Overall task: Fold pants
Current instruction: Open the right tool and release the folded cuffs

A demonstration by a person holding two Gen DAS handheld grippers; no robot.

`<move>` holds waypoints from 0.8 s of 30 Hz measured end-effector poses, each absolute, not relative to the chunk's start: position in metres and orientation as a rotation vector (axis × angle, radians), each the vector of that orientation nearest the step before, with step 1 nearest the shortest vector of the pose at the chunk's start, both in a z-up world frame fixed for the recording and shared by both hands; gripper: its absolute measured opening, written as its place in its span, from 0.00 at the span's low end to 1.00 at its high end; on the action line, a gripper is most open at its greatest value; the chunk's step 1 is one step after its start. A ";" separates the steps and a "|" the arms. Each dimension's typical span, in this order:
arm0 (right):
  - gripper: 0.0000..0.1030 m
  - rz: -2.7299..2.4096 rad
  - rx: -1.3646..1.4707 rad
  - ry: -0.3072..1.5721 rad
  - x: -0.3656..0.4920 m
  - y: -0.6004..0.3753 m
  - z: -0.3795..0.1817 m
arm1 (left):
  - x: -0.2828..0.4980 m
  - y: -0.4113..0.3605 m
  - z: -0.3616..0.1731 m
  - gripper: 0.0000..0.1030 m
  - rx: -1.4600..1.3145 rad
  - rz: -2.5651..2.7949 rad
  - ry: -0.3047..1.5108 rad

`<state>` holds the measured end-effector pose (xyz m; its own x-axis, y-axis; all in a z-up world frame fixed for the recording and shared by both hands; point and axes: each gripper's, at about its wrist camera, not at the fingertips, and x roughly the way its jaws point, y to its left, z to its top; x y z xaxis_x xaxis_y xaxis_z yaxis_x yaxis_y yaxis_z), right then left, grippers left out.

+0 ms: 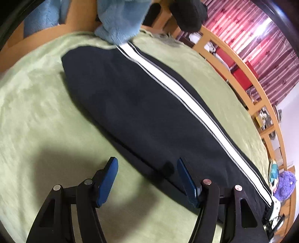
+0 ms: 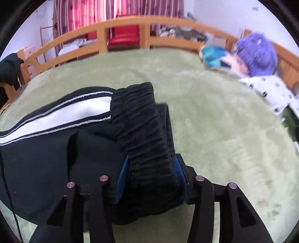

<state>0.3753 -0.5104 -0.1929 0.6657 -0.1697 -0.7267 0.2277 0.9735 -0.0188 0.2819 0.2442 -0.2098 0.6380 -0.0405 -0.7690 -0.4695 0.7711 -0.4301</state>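
Observation:
Black pants [image 1: 140, 104] with a white side stripe [image 1: 177, 89] lie stretched out flat on a green blanket [image 1: 37, 112]. My left gripper [image 1: 146, 161] stands open just above the pants' near edge, its right finger [image 1: 186, 177] over the dark cloth and its left one over the blanket. In the right wrist view the ribbed waistband [image 2: 142, 127] is bunched up between the blue pads [image 2: 123, 177] of my right gripper [image 2: 152, 158], which is shut on it. The rest of the pants [image 2: 46, 158] trails off to the left.
A wooden bed rail [image 1: 243, 89] curves round the far side, with red curtains behind. A blue fluffy cloth [image 1: 121, 18] and a black garment [image 1: 186, 13] sit at the pants' far end. A purple plush toy [image 2: 257, 52] and a white patterned cloth [image 2: 271, 89] lie at the right.

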 end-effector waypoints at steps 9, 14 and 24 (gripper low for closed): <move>0.61 -0.375 -0.060 0.707 0.322 -0.433 -0.159 | 0.280 0.331 -0.215 0.68 -0.753 0.350 0.746; 0.61 -0.360 0.071 0.759 0.304 -0.413 -0.148 | 0.303 0.369 -0.230 0.69 -0.863 0.319 0.761; 0.61 -0.313 0.175 0.825 0.271 -0.362 -0.154 | 0.339 0.365 -0.255 0.48 -0.978 0.241 0.710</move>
<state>0.2707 -0.3619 -0.1543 0.6364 -0.2048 -0.7436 0.3397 0.9400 0.0318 0.3386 0.3654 -0.2549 0.7526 -0.1205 -0.6474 -0.4902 0.5539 -0.6730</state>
